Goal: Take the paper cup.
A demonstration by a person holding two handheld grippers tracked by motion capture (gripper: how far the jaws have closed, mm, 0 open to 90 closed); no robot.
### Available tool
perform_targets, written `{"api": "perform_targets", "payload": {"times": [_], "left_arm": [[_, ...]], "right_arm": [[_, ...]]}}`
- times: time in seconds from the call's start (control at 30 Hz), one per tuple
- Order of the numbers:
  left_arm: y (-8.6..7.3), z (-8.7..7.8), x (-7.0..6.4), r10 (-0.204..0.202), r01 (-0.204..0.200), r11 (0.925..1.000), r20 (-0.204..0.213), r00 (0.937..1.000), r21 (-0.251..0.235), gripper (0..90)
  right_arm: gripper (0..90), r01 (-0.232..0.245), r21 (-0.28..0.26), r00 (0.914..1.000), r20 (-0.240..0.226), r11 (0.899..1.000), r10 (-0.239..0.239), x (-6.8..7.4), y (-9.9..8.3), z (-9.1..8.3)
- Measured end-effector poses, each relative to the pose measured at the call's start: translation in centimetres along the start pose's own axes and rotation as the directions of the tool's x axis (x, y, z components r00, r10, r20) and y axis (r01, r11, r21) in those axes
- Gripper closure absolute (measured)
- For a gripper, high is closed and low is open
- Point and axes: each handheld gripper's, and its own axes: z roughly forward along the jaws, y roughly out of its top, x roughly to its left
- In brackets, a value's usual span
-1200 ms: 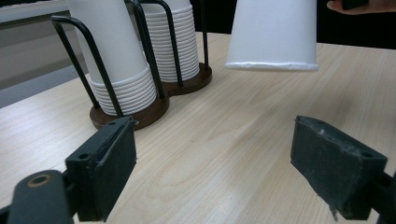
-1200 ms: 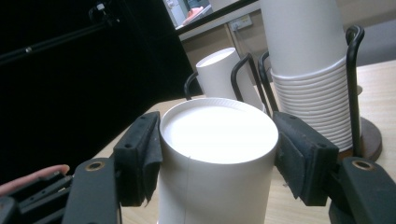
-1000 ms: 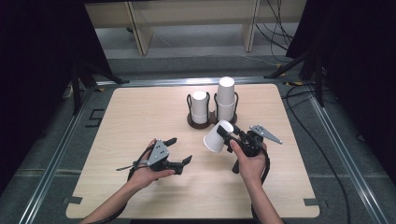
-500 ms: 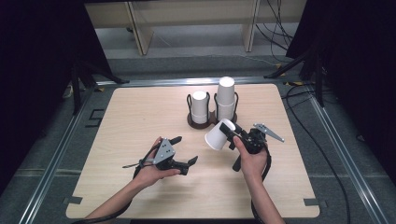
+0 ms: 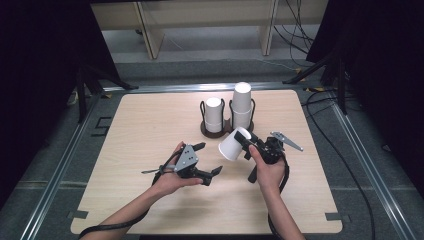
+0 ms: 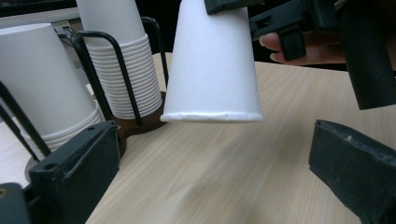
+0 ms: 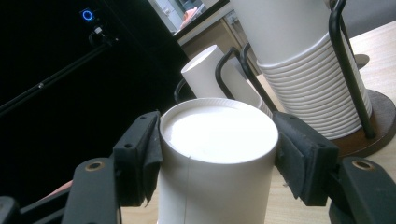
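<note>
A white paper cup (image 5: 232, 145) hangs tilted above the table (image 5: 150, 120), base pinched by my right gripper (image 5: 246, 142), which is shut on it. In the right gripper view the cup (image 7: 217, 135) sits between both pads (image 7: 140, 158). My left gripper (image 5: 209, 159) is open just left of the cup, nothing between its fingers. In the left gripper view the cup (image 6: 212, 65) hangs mouth down ahead of the wide-apart left gripper (image 6: 215, 186). Behind stands a black wire holder (image 5: 226, 131) with a short cup stack (image 5: 214, 114) and a taller stack (image 5: 242, 105).
The cup stacks (image 6: 119, 60) and holder wires (image 6: 93, 74) stand close behind the held cup. Metal rails (image 5: 350, 135) frame the table. Cables (image 5: 320, 100) lie on the floor at the right. Bare wood spreads left and in front of the hands.
My left gripper has moved right, toward the held cup. The right gripper has kept the cup in about the same spot, lifting it slightly.
</note>
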Motion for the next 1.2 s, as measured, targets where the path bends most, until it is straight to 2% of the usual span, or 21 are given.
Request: {"api": "perform_targets", "payload": {"times": [0.17, 0.23, 0.33, 0.43, 0.5, 0.73, 0.87, 1.17, 1.2], "left_arm": [[0.2, 1.0, -0.1, -0.014, 0.014, 0.9998, 0.012, 0.9998, -0.012, 1.3], [0.3, 1.4, -0.1, -0.006, 0.006, 1.0, 0.014, 0.9999, -0.001, 0.9], [0.3, 2.2, 0.0, -0.01, 0.011, 0.9998, 0.02, 0.9997, -0.017, 0.5], [0.4, 2.7, 0.1, -0.007, 0.007, 0.9998, 0.024, 0.9997, -0.021, 0.5], [0.4, 3.0, 0.1, 0.001, 0.0, 0.9996, 0.028, 0.9996, -0.029, 0.7], [0.4, 4.1, 0.2, -0.004, 0.006, 0.9987, 0.027, 0.9996, -0.05, 2.3], [0.2, 4.3, 0.3, -0.001, 0.002, 0.9992, 0.025, 0.9997, -0.041, 2.7], [-0.2, 4.9, 0.7, 0.005, -0.003, 0.9973, 0.026, 0.9996, -0.074, 5.6], [-0.1, 4.8, 0.8, 0.01, -0.009, 0.9981, 0.023, 0.9997, -0.061, 5.7]], "right_arm": [[35.9, -0.003, -0.007, 0.9999, -0.014, 1.0, 0.003, 0.0, 0.0, -0.1], [35.9, -0.007, -0.01, 0.9998, -0.018, 1.0, 0.007, 0.0, 0.1, 0.0], [35.9, -0.02, -0.01, 0.9997, -0.011, 1.0, 0.019, 0.1, 0.1, 0.1], [35.9, -0.015, -0.017, 0.9996, -0.023, 1.0, 0.014, 0.1, 0.2, 0.1], [35.9, -0.031, -0.019, 0.9992, -0.026, 0.999, 0.031, 0.2, 0.2, 0.1], [35.9, -0.031, -0.02, 0.9992, -0.025, 0.999, 0.031, 0.1, 0.2, 0.2], [35.9, -0.048, -0.025, 0.9983, -0.033, 0.999, 0.047, 0.2, 0.3, 0.1], [35.9, -0.061, -0.032, 0.9976, -0.037, 0.998, 0.059, 0.1, 0.6, 0.1], [35.9, -0.061, -0.032, 0.9975, -0.037, 0.998, 0.06, 0.1, 0.6, 0.1]]}}
